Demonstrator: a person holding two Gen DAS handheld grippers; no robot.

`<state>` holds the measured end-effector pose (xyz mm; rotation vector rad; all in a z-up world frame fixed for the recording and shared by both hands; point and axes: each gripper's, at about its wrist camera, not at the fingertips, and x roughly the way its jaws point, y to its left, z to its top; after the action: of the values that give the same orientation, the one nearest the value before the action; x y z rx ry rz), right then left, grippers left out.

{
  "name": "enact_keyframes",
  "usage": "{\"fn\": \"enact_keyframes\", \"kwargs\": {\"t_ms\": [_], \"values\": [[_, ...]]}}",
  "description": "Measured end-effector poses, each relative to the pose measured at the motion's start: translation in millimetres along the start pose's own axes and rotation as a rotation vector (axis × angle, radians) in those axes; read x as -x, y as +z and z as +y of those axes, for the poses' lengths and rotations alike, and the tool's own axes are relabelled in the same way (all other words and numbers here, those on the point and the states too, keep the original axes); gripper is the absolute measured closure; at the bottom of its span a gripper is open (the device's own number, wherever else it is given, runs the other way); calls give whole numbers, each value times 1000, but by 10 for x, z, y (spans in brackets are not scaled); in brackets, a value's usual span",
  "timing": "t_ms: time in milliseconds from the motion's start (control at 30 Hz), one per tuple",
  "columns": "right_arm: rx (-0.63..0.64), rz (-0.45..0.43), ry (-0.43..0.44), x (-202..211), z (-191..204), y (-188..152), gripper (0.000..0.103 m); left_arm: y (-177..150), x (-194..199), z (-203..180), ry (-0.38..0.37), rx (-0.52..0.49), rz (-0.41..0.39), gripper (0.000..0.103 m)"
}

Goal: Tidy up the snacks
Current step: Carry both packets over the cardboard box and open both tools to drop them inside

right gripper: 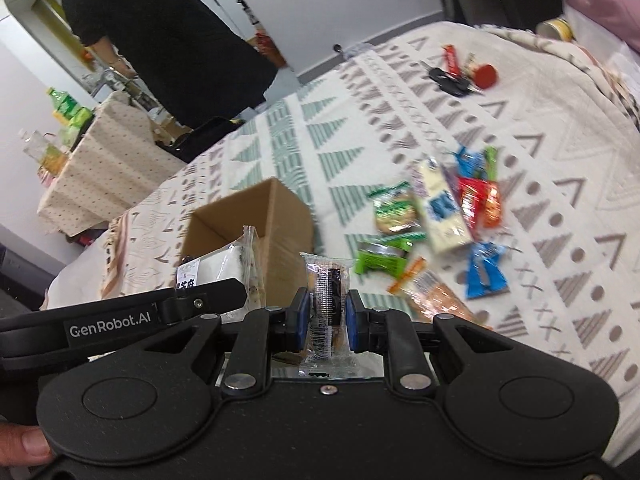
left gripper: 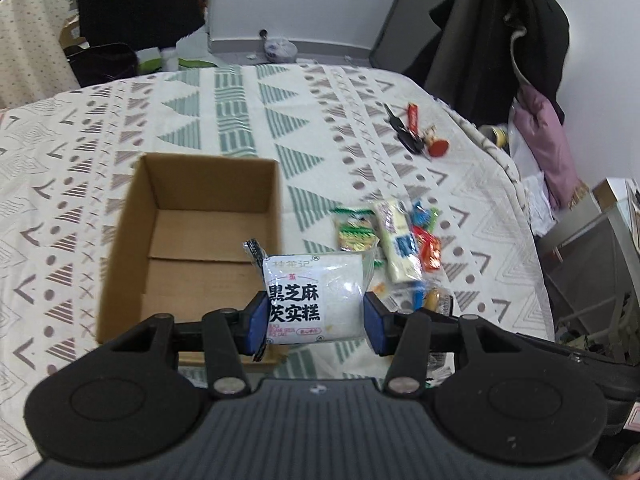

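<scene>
The left gripper (left gripper: 316, 322) pinches a white packet (left gripper: 316, 296) printed with bold black characters, its blue pads (left gripper: 258, 326) pressed against the packet's two sides. The packet hangs in the air over the near right corner of an open cardboard box (left gripper: 192, 240), which stands empty on a patterned tablecloth (left gripper: 120, 120).

The right gripper (right gripper: 324, 320) grips a small clear-wrapped snack (right gripper: 326, 304) upright between its own blue pads (right gripper: 303, 320), which sit close together on the narrow wrapper. From this view the box (right gripper: 280, 232) lies just ahead and to the left, with the white packet (right gripper: 224, 268) held above it.

To the right of the box a loose heap of snacks (left gripper: 396, 240) (green, cream, blue and orange wrappers) rests on the cloth. Farther back lies a bunch of keys (left gripper: 412, 132).
</scene>
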<state>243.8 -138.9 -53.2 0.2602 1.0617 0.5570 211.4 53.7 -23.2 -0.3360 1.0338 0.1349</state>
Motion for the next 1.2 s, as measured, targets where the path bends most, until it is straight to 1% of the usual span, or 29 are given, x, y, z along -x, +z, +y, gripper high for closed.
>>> {"fn": "enact_keyframes", "kwargs": {"t_ms": [367, 500, 667, 833, 967, 1033, 1067, 1133, 1167, 1200], "values": [[47, 8, 55, -194, 473, 106, 84, 109, 159, 650, 58, 81, -27, 54], [66, 27, 73, -314, 638, 89, 84, 107, 152, 864, 73, 114, -22, 54], [80, 48, 86, -443, 798, 73, 84, 111, 82, 1045, 75, 160, -1, 53], [77, 57, 96, -516, 870, 92, 84, 153, 106, 1156, 81, 183, 0, 48], [66, 62, 107, -548, 887, 104, 84, 169, 159, 1182, 96, 179, -9, 44], [62, 67, 115, -556, 890, 106, 84, 159, 183, 1189, 99, 182, -9, 38], [61, 68, 121, -562, 892, 108, 84, 155, 191, 1191, 103, 184, -10, 37], [59, 73, 131, -562, 897, 109, 74, 150, 197, 1197, 114, 188, -11, 30], [59, 73, 129, -561, 896, 114, 69, 146, 198, 1197, 120, 188, -10, 28], [58, 72, 119, -551, 885, 111, 56, 140, 197, 1193, 125, 188, -8, 26]]}}
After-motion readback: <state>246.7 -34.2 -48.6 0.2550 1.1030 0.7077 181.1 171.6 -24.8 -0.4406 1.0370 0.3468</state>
